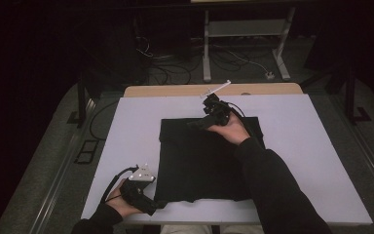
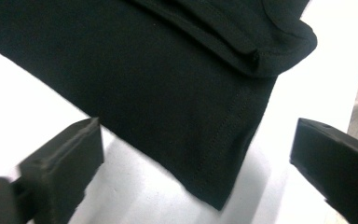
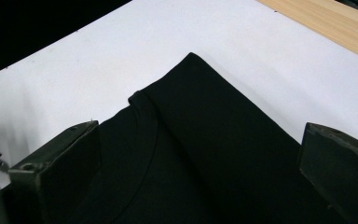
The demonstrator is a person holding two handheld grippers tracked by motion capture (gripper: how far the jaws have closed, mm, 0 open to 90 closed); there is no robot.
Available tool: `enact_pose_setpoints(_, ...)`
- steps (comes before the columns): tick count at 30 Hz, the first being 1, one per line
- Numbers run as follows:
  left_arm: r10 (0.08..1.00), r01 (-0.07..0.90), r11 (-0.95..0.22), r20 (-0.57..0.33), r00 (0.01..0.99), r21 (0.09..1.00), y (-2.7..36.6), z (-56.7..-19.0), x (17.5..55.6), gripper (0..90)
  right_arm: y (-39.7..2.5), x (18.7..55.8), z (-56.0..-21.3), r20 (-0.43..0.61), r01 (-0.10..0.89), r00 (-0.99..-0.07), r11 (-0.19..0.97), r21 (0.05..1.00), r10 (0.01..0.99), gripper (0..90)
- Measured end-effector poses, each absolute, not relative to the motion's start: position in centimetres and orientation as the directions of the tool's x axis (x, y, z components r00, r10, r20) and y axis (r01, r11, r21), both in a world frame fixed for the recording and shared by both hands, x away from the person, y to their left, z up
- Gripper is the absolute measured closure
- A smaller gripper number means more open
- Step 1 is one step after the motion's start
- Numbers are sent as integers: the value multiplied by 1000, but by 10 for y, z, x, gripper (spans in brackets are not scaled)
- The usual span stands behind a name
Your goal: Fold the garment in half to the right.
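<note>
Left gripper view: black garment corner btwn jaws.

My surface is a white board with a strip of pale wood showing along its far edge. Beyond that edge the room is dark. A grey carpeted floor runs along both sides. Past the far edge stands a light metal frame with a low shelf, and cables lie tangled on the floor around its feet. A dark stand leg rises near the far left corner.
</note>
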State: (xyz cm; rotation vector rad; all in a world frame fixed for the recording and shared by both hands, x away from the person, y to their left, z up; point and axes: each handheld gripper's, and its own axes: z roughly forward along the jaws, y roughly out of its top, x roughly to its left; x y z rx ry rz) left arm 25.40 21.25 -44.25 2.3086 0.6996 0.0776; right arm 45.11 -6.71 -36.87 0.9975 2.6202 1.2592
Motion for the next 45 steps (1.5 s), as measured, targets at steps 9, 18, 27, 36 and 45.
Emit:
enact_pose_setpoints(9,502,442,-607,-113,858,661,212,-443,251,221,-56,458,-372,209,526,-785,450,722,583,0)
enact_pose_setpoints(18,480,408,-620,-86,873,670,210,-442,251,427,-41,465,-376,205,521,-793,464,717,574,0)
enact_pose_setpoints(27,463,397,-625,-91,882,672,207,-442,252,557,-22,470,-380,201,514,-802,477,713,563,0)
enact_pose_setpoints(36,439,409,-618,-136,888,671,205,-441,255,731,0,477,-382,205,510,-806,476,716,556,0)
enact_pose_setpoints(45,423,409,-623,-152,893,667,203,-439,260,824,19,484,-387,199,504,-813,491,711,546,0)
